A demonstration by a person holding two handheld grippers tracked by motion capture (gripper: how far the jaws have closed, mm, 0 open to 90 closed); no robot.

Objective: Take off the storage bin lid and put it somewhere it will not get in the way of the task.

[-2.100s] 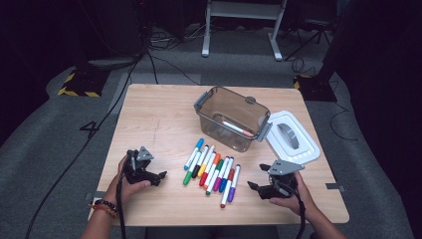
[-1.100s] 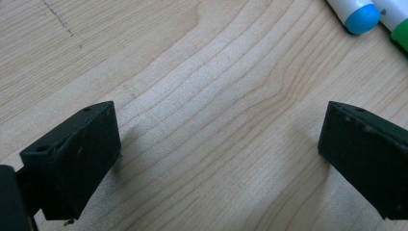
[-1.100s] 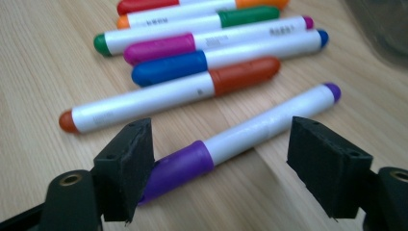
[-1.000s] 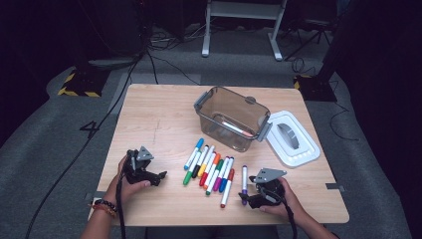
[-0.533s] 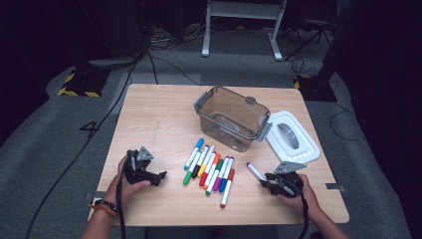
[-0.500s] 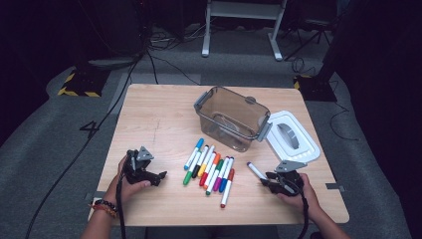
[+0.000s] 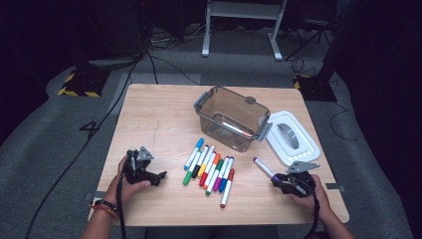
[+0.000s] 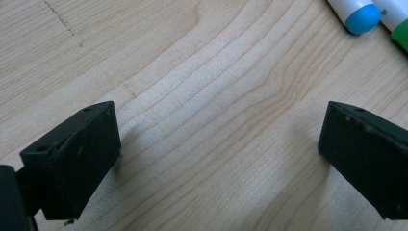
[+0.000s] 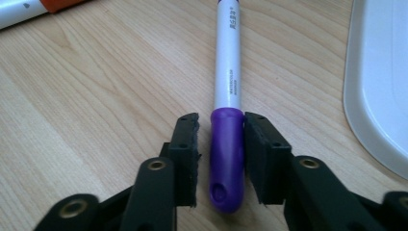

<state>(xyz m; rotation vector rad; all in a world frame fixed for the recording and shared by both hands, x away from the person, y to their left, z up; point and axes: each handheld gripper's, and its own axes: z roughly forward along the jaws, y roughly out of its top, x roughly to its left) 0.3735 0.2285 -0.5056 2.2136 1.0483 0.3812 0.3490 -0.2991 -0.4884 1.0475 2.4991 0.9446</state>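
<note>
Between right gripper's (image 9: 221, 159) jaws, purple marker (image 9: 227, 125)

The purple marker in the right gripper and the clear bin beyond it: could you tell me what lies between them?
Bare wooden table, as the high view shows. The purple marker points from the right gripper toward the clear bin, with nothing between.

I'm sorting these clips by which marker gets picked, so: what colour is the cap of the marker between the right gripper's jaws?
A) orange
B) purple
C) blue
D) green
B: in the right gripper view, the right gripper has its jaws closed around the purple cap of the marker, whose white barrel points away over the table; the high view shows the same marker apart from the row of other markers.
</note>
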